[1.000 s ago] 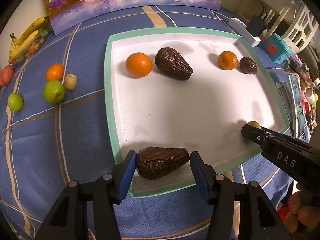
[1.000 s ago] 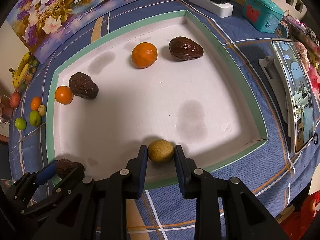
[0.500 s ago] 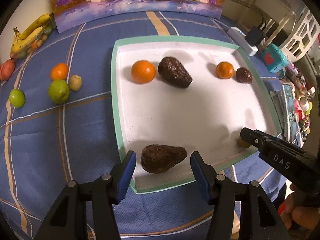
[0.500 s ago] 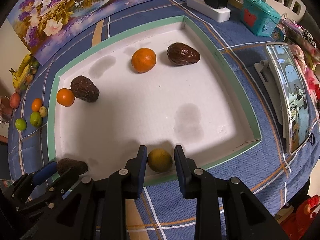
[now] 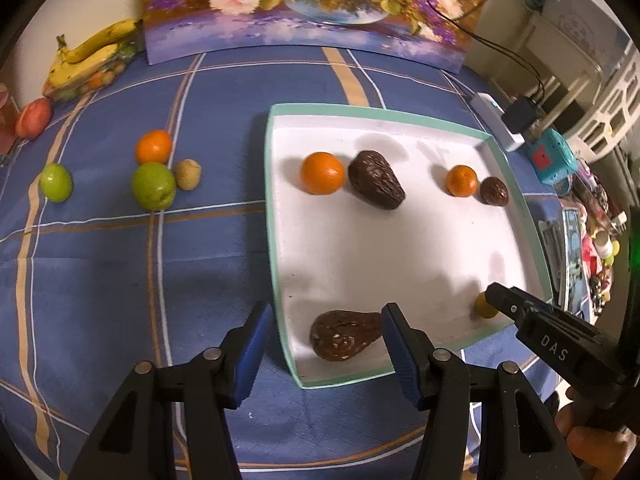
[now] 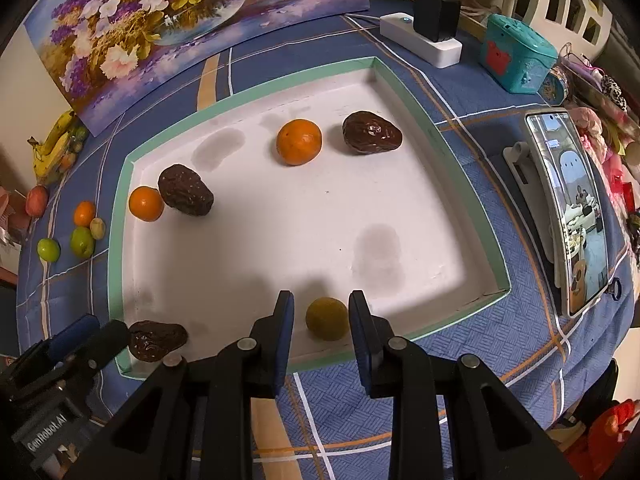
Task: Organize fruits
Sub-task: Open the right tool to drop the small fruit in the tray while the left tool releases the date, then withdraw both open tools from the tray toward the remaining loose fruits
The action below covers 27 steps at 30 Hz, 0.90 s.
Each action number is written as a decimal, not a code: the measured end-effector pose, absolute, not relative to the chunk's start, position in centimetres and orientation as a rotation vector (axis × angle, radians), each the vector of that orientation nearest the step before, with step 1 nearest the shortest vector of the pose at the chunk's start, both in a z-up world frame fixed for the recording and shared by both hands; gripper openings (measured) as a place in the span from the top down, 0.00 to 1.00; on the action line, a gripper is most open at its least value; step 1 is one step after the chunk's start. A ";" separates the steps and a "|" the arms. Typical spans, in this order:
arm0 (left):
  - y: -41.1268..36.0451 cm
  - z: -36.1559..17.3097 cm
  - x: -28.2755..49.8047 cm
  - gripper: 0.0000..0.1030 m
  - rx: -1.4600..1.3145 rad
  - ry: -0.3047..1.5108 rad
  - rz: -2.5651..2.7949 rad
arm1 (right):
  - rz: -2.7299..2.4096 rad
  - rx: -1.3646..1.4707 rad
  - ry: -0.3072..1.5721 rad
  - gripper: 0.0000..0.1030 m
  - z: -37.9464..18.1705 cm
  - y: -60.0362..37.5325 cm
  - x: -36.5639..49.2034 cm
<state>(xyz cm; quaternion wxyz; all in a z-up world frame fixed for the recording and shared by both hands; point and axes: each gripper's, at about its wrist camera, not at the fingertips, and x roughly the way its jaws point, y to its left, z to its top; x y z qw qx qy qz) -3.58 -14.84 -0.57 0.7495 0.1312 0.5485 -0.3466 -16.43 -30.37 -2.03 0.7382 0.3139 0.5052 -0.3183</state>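
Observation:
A white tray with a green rim [image 5: 276, 216] [image 6: 116, 240] holds two oranges [image 5: 322, 173] [image 5: 461, 181], two dark avocados [image 5: 376, 185] [image 5: 494, 191] at the back, a third dark avocado [image 5: 345, 335] [image 6: 157, 340] at its front left and a small yellow-green fruit [image 6: 327, 318] [image 5: 484, 307] at its front right. My left gripper [image 5: 327, 340] is open, raised just behind the front avocado, not touching it. My right gripper [image 6: 321, 322] is open, its fingers either side of the yellow-green fruit, apart from it.
On the blue cloth left of the tray lie an orange [image 5: 153, 146], two green limes [image 5: 153, 185] [image 5: 56, 182], a small tan fruit [image 5: 189, 169], a peach [image 5: 34, 117] and bananas [image 5: 92, 56]. A flower painting [image 5: 304, 8], power strip [image 6: 420, 42], teal box [image 6: 516, 58] and phone [image 6: 568, 208] stand around.
Both grippers have let go and pulled back and up. The avocado and the yellow-green fruit now rest on the tray's front edge, free of the fingers.

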 end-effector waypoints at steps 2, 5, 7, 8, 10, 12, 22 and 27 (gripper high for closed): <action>-14.4 -0.6 -3.3 0.41 0.276 1.200 -0.744 | -0.698 0.690 1.111 0.72 -2.1 -30.4 -16.5; -13.8 -0.7 -2.7 0.41 0.248 1.209 -0.721 | -0.696 0.690 1.114 0.72 -2.2 -30.3 -16.4; -13.3 -0.8 -2.4 0.41 0.229 1.215 -0.704 | -0.695 0.688 1.115 0.72 -2.3 -30.3 -16.4; -13.2 -0.8 -2.3 0.41 0.223 1.216 -0.697 | -0.694 0.688 1.116 0.72 -2.3 -30.3 -16.3; -12.8 -1.0 -1.9 0.41 0.207 1.221 -0.678 | -0.694 0.687 1.116 0.72 -2.3 -30.3 -16.3; -12.5 -1.2 -1.7 0.41 0.197 1.225 -0.663 | -0.694 0.685 1.114 0.72 -2.3 -30.2 -16.3; -11.1 -1.7 -0.6 0.42 0.151 1.246 -0.605 | -0.683 0.678 1.113 0.72 -2.3 -30.0 -16.2; -10.9 -2.1 -0.4 0.19 0.177 1.248 -0.547 | -0.681 0.667 1.112 0.71 -2.2 -30.0 -16.2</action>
